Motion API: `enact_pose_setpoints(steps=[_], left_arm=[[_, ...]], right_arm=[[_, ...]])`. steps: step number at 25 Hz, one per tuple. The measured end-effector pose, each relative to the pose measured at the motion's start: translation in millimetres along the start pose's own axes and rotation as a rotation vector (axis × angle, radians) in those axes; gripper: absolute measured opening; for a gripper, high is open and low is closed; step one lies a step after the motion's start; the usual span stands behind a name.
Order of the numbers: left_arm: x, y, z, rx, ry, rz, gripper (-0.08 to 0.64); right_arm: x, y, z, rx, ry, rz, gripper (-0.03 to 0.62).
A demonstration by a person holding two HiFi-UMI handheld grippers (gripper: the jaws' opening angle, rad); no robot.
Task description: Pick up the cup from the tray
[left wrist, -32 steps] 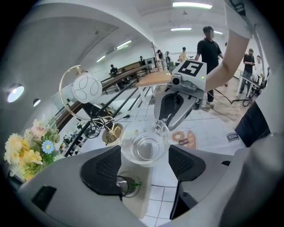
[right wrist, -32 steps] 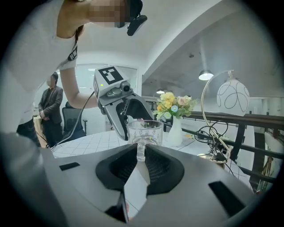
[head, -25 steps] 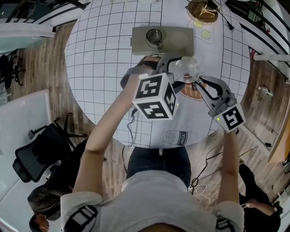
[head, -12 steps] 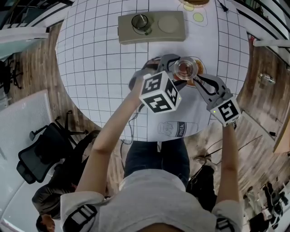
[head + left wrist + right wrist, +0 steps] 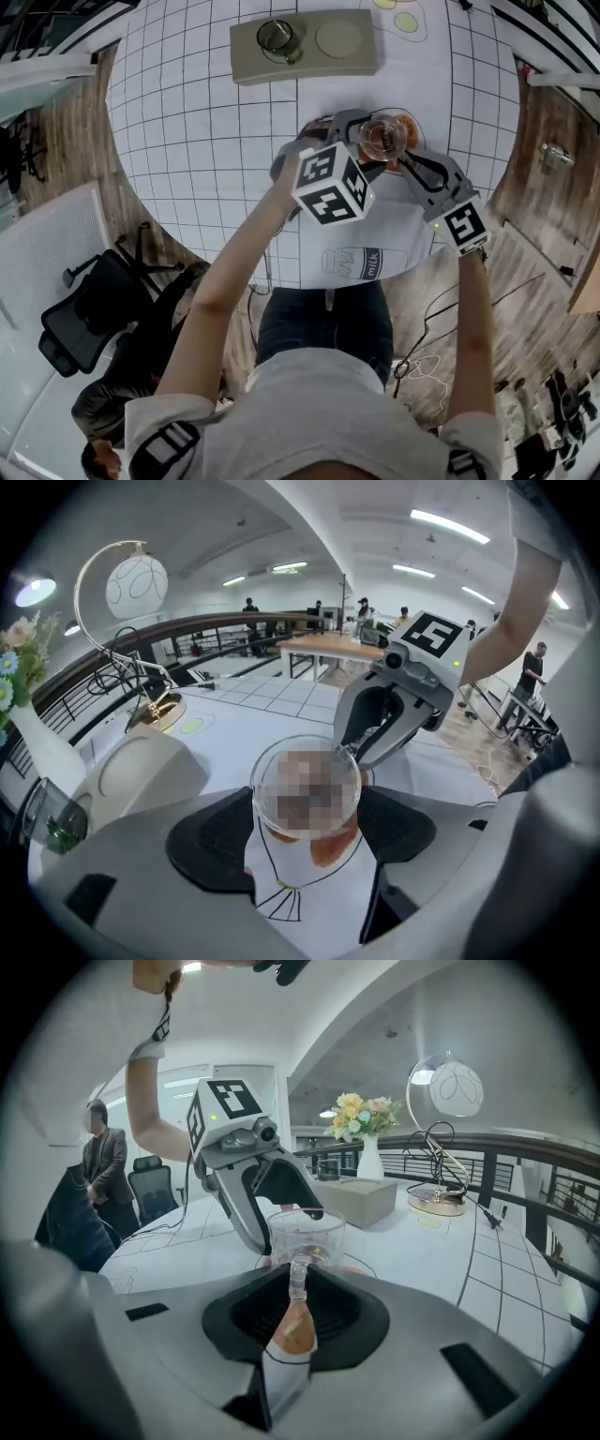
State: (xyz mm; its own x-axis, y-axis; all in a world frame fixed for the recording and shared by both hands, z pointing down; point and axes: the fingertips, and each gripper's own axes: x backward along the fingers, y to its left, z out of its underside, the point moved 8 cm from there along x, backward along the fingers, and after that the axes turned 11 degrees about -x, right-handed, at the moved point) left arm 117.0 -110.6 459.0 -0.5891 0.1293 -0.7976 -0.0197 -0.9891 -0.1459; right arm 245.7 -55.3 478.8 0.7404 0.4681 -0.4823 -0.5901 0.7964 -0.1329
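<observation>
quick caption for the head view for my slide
Left gripper on the body and right gripper on the handle of a clear cup over the gridded table, tray beyond.

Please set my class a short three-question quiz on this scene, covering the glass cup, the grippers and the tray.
1. True or false: the clear cup stands on the tray.
2. Multiple choice: what does the right gripper pinch? A. the cup's handle. B. the lamp's base. C. the tray's edge.
3. Short answer: in the head view, how many cups stand on the tray?

Key
1. False. It is held between the grippers, away from the tray.
2. A.
3. One: the small cup, at the tray's left end in that view.
</observation>
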Motion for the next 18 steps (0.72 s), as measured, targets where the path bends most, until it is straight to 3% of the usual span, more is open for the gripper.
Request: enact_pose_setpoints(steps=[12, 18], left_arm=[[-5, -2, 2, 0.0, -0.059, -0.019, 0.353], [-3, -6, 10, 0.039, -0.092, -0.054, 0.353]], right_arm=[[-1, -4, 6, -0.03, 0.003, -0.012, 0.051], [-2, -2, 6, -0.015, 0.016, -0.007, 0.051]])
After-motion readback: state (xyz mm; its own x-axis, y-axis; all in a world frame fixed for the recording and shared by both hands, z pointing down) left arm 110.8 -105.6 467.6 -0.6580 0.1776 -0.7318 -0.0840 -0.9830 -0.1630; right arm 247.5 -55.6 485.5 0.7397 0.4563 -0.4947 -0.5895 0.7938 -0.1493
